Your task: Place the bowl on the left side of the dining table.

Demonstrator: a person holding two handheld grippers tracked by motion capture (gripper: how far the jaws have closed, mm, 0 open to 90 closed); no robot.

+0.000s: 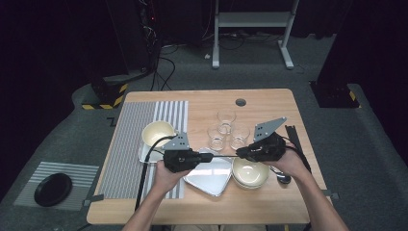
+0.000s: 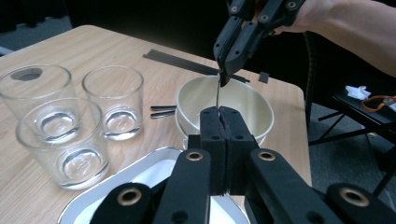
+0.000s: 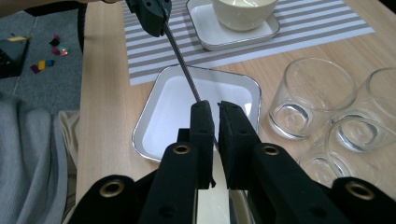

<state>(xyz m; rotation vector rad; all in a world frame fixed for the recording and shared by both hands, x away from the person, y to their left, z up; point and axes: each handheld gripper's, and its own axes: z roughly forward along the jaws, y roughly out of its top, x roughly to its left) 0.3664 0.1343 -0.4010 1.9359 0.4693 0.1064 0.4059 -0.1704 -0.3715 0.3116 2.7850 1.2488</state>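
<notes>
Two grippers are sharing one thin metal stick (image 1: 223, 156) above the white plate (image 1: 211, 185), at 6 o'clock from the glasses (image 1: 226, 130). The left gripper (image 1: 208, 157) is clamping it tightly, while the jaws of the right gripper (image 1: 239, 154) are standing slightly apart around the other end. I am judging this as a hand-over to the left; next, the right one needs backing off toward 3 o'clock without pulling the stick.

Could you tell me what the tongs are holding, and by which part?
A thin metal rod: left tongs clamp one end; right tongs, slightly apart, flank the other.

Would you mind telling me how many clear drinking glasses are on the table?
3, clustered right of the striped mat: back glass nearest the table's cable hole, left front glass, and right front glass, all standing upright beyond the white tray. None appears hidden.
</notes>
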